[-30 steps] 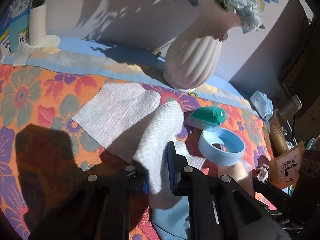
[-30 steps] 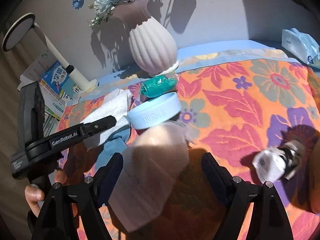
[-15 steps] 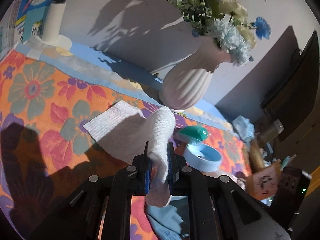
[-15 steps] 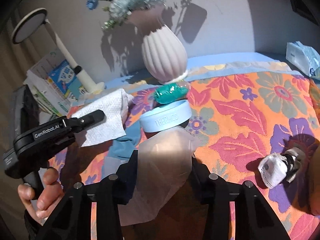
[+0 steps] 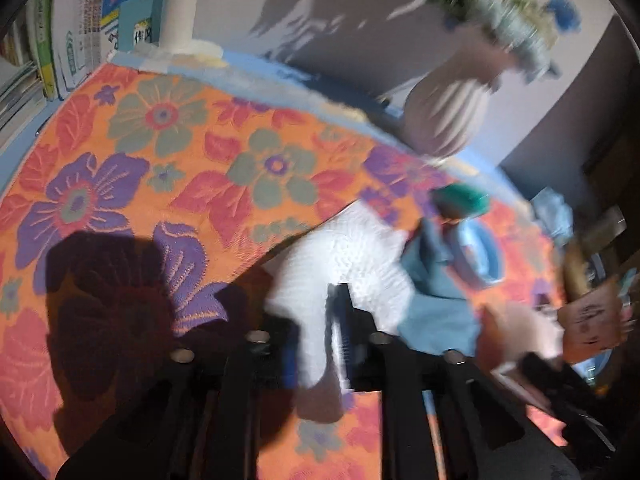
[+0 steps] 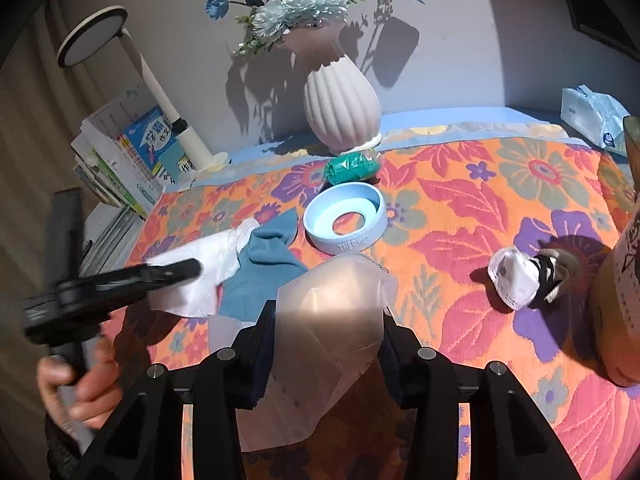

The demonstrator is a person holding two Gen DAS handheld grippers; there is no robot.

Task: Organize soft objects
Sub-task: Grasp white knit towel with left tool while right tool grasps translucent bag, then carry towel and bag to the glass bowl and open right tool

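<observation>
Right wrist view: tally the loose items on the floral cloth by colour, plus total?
White: 2, paper towel and crumpled wad.
Blue: 2, cloth and ring.
Green: 1, roll.
Translucent: 1, bag.
Total: 6.

The broad left stretch of the floral tablecloth (image 5: pixel 168 152) lies bare and open to a reach. Along its far edge stand books (image 6: pixel 132 152), a lamp post (image 6: pixel 176 120) and a ribbed vase (image 6: pixel 340 104). Mid-table is crowded: white paper towel (image 6: pixel 208 256), blue cloth (image 6: pixel 264 268), blue ring (image 6: pixel 344 216) and green roll (image 6: pixel 352 168) lie close together. Right of the ring is a bare lane, ending at a crumpled mask (image 6: pixel 516 276) and a brown container (image 6: pixel 616 300).
</observation>
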